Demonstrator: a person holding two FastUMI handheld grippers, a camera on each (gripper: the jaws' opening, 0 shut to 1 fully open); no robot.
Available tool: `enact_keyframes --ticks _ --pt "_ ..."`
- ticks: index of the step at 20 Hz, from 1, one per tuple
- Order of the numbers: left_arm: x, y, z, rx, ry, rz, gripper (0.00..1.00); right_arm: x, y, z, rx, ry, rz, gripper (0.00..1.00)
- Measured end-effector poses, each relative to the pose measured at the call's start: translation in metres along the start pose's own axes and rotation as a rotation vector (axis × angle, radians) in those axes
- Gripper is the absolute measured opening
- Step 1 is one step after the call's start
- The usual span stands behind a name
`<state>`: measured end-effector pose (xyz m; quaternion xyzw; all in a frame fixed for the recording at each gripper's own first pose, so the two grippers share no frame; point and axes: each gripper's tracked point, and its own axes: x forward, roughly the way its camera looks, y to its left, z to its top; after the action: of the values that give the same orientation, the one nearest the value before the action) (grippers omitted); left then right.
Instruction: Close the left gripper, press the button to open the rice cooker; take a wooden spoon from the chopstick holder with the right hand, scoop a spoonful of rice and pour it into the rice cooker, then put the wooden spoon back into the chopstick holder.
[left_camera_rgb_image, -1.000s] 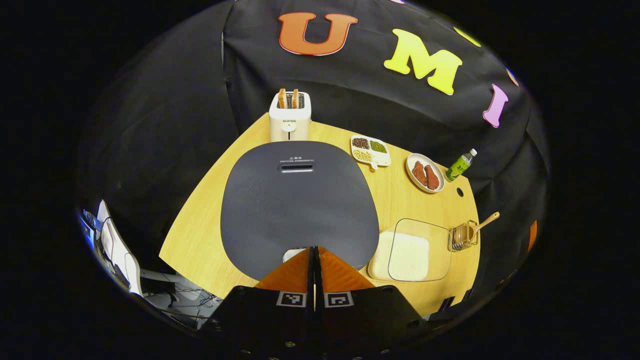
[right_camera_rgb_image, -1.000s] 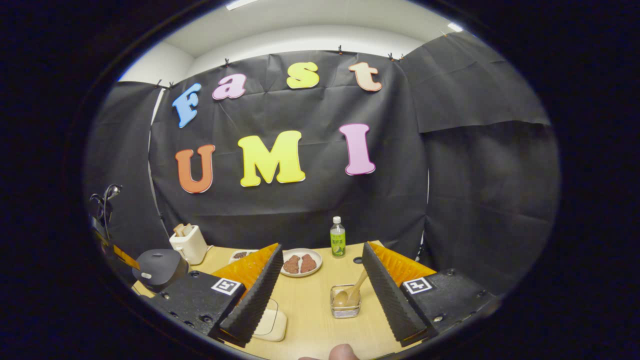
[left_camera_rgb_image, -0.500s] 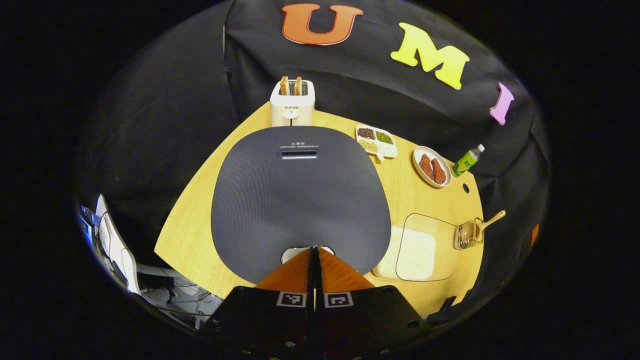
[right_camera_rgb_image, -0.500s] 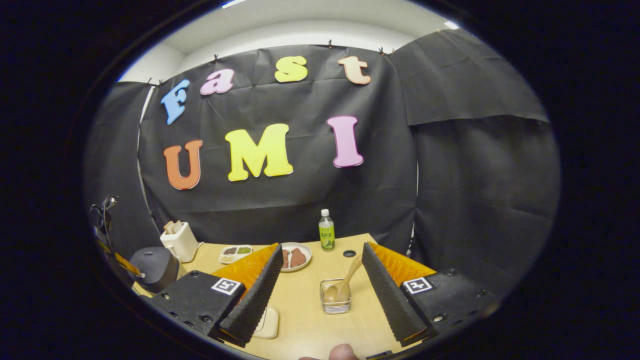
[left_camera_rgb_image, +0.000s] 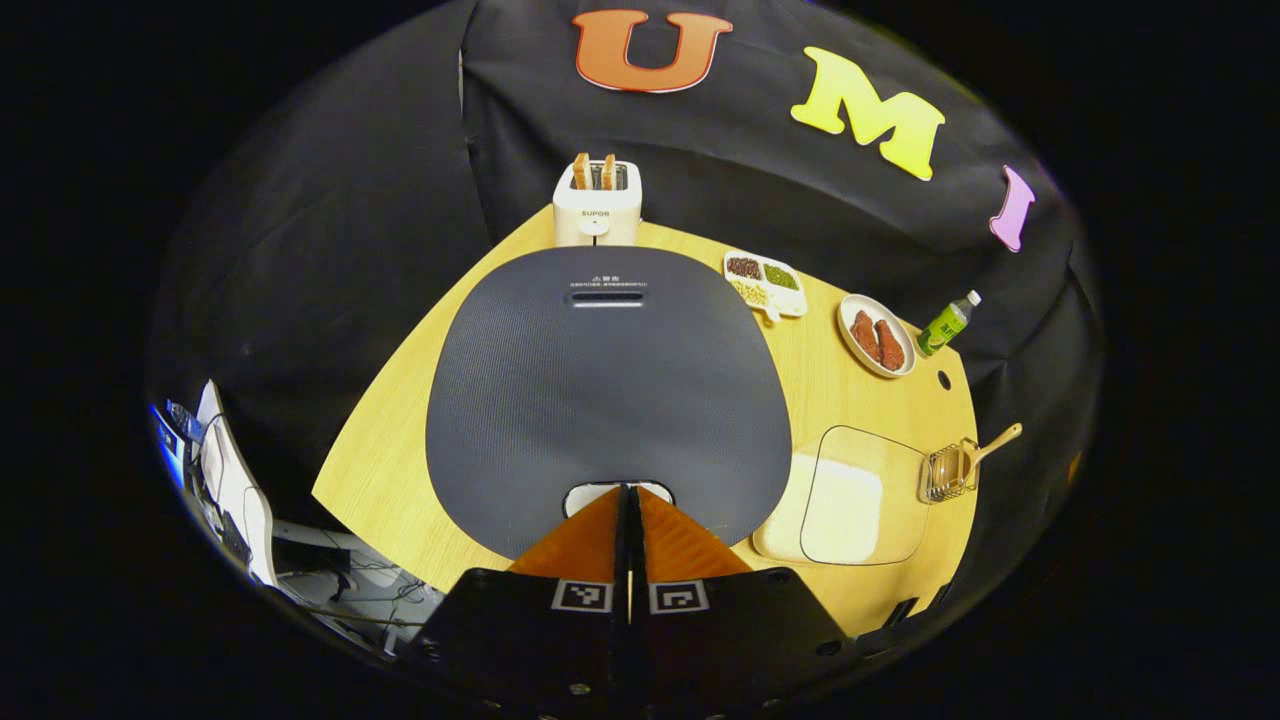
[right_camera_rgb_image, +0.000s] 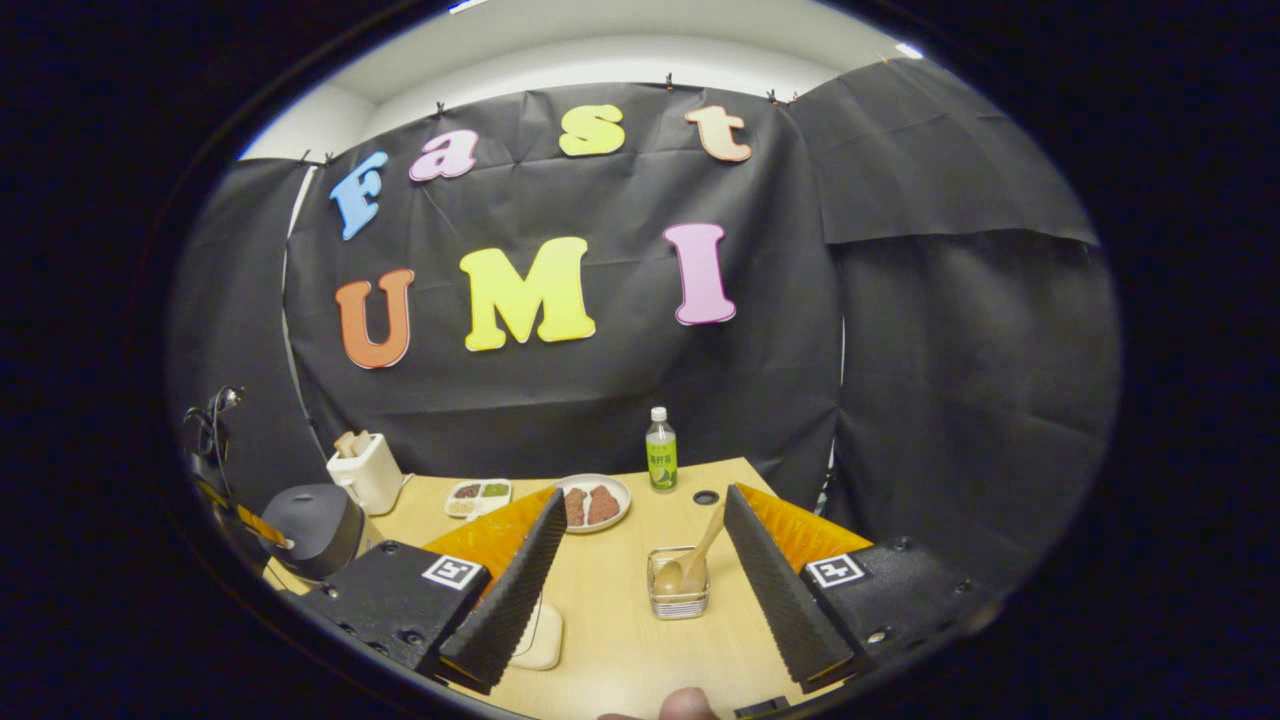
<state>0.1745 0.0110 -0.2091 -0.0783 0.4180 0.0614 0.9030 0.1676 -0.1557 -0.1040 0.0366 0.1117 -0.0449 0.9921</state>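
Observation:
The dark grey rice cooker (left_camera_rgb_image: 605, 385) sits below my left gripper (left_camera_rgb_image: 628, 492), its lid down. The left fingers are shut together, their tips at the white button (left_camera_rgb_image: 612, 492) on the lid's near edge. A glass dish of rice (left_camera_rgb_image: 845, 497) lies to the cooker's right. Beside it stands the wire chopstick holder (left_camera_rgb_image: 945, 473) with the wooden spoon (left_camera_rgb_image: 990, 445) leaning out. In the right gripper view my right gripper (right_camera_rgb_image: 640, 560) hangs open above the table, with the chopstick holder (right_camera_rgb_image: 678, 595) and spoon (right_camera_rgb_image: 692, 560) ahead between its fingers. The rice cooker (right_camera_rgb_image: 312, 528) shows at the far left.
A white toaster (left_camera_rgb_image: 598, 205) with two slices stands behind the cooker. A divided dish of beans (left_camera_rgb_image: 765, 283), a plate of fried meat (left_camera_rgb_image: 876, 335) and a green bottle (left_camera_rgb_image: 948, 323) line the table's back. A small hole (left_camera_rgb_image: 944, 380) is in the tabletop.
The left gripper stays shut and has come lower onto the cooker's button. The right gripper, still open, has drifted a little; the holder now sits slightly farther ahead.

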Motion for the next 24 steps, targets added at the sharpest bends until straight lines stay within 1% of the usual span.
enact_keyframes --ticks 2,3,5,8,9,10,12,13,14,15,16,18,20,24 --pt "-0.013 0.002 0.007 0.008 -0.05 0.013 0.0 -0.003 -0.004 0.006 -0.002 -0.014 -0.002 1.0" --pt "-0.022 -0.001 0.019 0.019 -0.098 0.02 0.0 -0.004 -0.005 0.006 -0.003 -0.013 0.0 1.0" --pt "-0.042 -0.005 0.048 0.054 -0.215 0.029 0.0 -0.006 -0.008 0.008 -0.014 -0.02 -0.002 1.0" --pt "-0.08 -0.018 0.095 0.049 -0.374 0.007 0.0 -0.013 -0.013 0.013 -0.032 -0.031 -0.005 1.0" --pt "-0.094 -0.024 0.114 0.04 -0.439 -0.007 0.0 -0.015 -0.016 0.016 -0.039 -0.037 -0.008 1.0" --pt "-0.104 -0.032 0.128 0.02 -0.472 -0.035 0.0 -0.017 -0.02 0.017 -0.043 -0.042 -0.013 1.0" --pt "-0.123 -0.054 0.133 -0.023 -0.504 -0.129 0.0 -0.02 -0.027 0.021 -0.041 -0.05 -0.025 1.0" --pt "-0.13 -0.063 0.134 -0.024 -0.521 -0.164 0.04 -0.023 -0.03 0.023 -0.038 -0.054 -0.033 1.0" --pt "-0.136 -0.067 0.135 -0.015 -0.54 -0.18 0.13 -0.024 -0.033 0.023 -0.035 -0.057 -0.039 1.0" --pt "-0.141 -0.071 0.134 0.006 -0.561 -0.186 0.11 -0.025 -0.037 0.023 -0.032 -0.056 -0.046 1.0" --pt "-0.144 -0.073 0.133 0.028 -0.581 -0.18 0.4 -0.026 -0.04 0.023 -0.029 -0.055 -0.052 1.0" --pt "-0.155 -0.071 0.136 0.071 -0.64 -0.134 0.98 -0.027 -0.045 0.022 -0.024 -0.052 -0.064 1.0" --pt "-0.167 -0.069 0.136 0.11 -0.707 -0.108 0.94 -0.027 -0.05 0.02 -0.023 -0.049 -0.072 1.0" --pt "-0.182 -0.069 0.13 0.12 -0.769 -0.108 0.95 -0.018 -0.051 0.001 -0.02 0.001 -0.071 1.0"
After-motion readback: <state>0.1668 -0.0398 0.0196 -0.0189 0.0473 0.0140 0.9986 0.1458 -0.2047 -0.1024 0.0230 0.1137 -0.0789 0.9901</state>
